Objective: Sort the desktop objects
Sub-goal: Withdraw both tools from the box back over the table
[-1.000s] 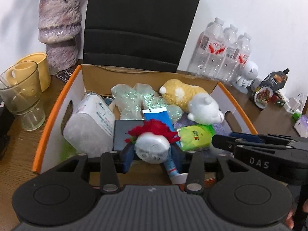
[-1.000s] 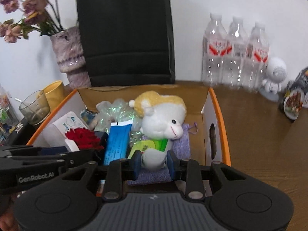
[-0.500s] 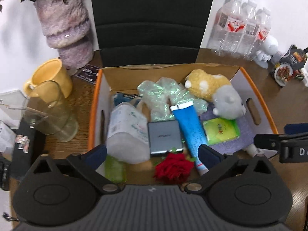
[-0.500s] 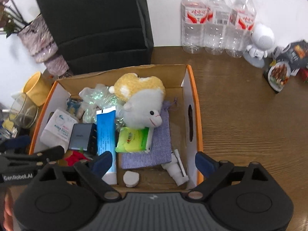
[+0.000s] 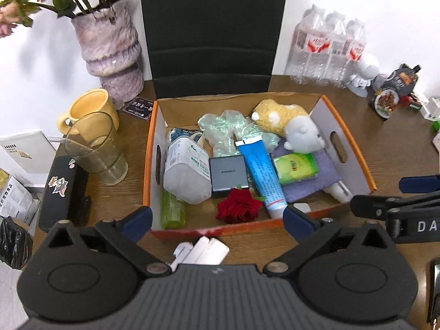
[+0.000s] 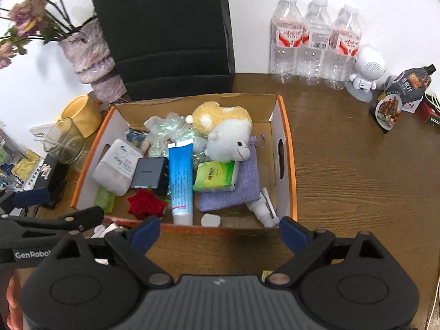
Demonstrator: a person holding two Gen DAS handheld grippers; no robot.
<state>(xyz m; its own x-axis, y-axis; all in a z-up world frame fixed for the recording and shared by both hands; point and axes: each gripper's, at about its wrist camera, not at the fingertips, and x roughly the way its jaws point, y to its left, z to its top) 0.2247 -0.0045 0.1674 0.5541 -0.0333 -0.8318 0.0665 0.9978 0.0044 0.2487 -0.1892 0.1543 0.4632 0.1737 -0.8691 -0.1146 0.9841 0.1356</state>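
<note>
An orange-rimmed cardboard box [image 5: 365, 176] [image 6: 291, 165] on the wooden desk holds a red rose [image 5: 238, 209] [image 6: 145, 203], a blue tube [image 5: 261, 173] [image 6: 180, 176], a grey charger [image 5: 227, 172] [image 6: 150, 172], a white tissue pack [image 5: 185, 170] [image 6: 118, 165], a green packet [image 5: 295, 165] [image 6: 216, 176], a purple pouch [image 6: 242, 189] and a white-and-yellow plush [image 5: 291, 126] [image 6: 225, 132]. My left gripper [image 5: 217, 224] is open and empty above the box's near edge. My right gripper [image 6: 220, 232] is open and empty, also at the near edge.
A glass [image 5: 96, 148], yellow mug [image 5: 88, 110], vase with flowers [image 5: 110, 52] and black case [image 5: 62, 189] stand left of the box. Water bottles [image 6: 313, 41] and a white figure [image 6: 365, 71] are behind right. White items [image 5: 202, 250] lie in front of the box. A black chair back [image 5: 211, 27] is behind.
Both grippers opened and pulled back and up from the box. The left let go of the red rose, the right let go of the plush; both items now lie in the box.
</note>
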